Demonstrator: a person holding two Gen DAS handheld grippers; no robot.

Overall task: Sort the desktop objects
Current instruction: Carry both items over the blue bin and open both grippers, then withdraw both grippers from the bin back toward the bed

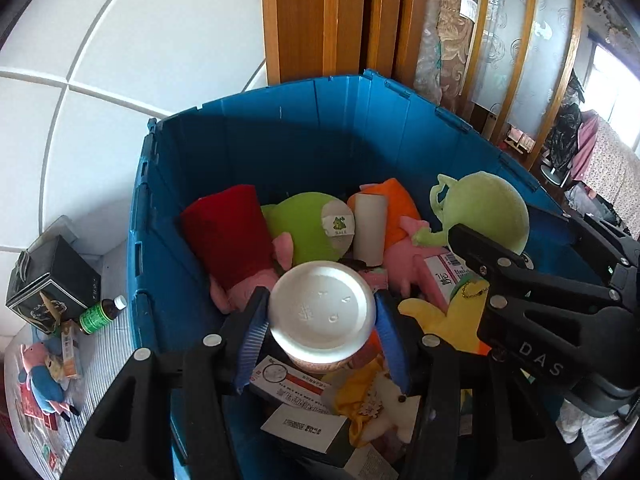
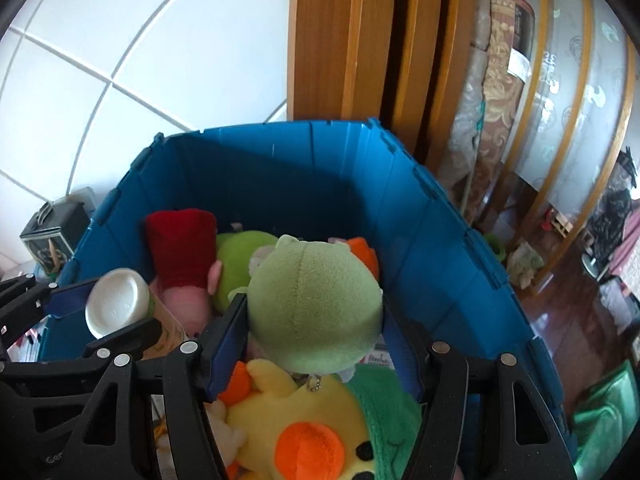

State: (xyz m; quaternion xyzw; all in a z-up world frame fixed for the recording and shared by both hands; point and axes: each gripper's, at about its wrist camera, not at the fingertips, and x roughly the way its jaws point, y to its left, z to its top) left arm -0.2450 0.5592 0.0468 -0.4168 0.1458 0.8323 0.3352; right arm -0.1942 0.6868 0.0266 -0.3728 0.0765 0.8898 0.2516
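My left gripper (image 1: 320, 300) is shut on a white foam cup (image 1: 322, 312), its round bottom facing the camera and the blue pads (image 1: 254, 340) pressing on both sides. It hangs over the open blue bin (image 1: 280, 140). My right gripper (image 2: 314, 308) is shut on a pale green plush toy (image 2: 316, 304) with a small ball chain hanging under it, also above the blue bin (image 2: 300, 168). In the left wrist view the same green plush (image 1: 488, 208) and the right gripper (image 1: 532, 236) appear at the right. In the right wrist view the cup (image 2: 116, 300) appears at the left.
The bin holds a red and pink plush (image 1: 232, 240), a lime plush (image 1: 304, 228), a cardboard tube (image 1: 370, 228), a yellow duck plush (image 2: 296, 432) and some boxes (image 1: 288, 384). Left of the bin lie a black box (image 1: 52, 284), a green bottle (image 1: 100, 314) and a blue plush (image 1: 40, 384). A wooden frame (image 1: 320, 16) and a tiled wall stand behind.
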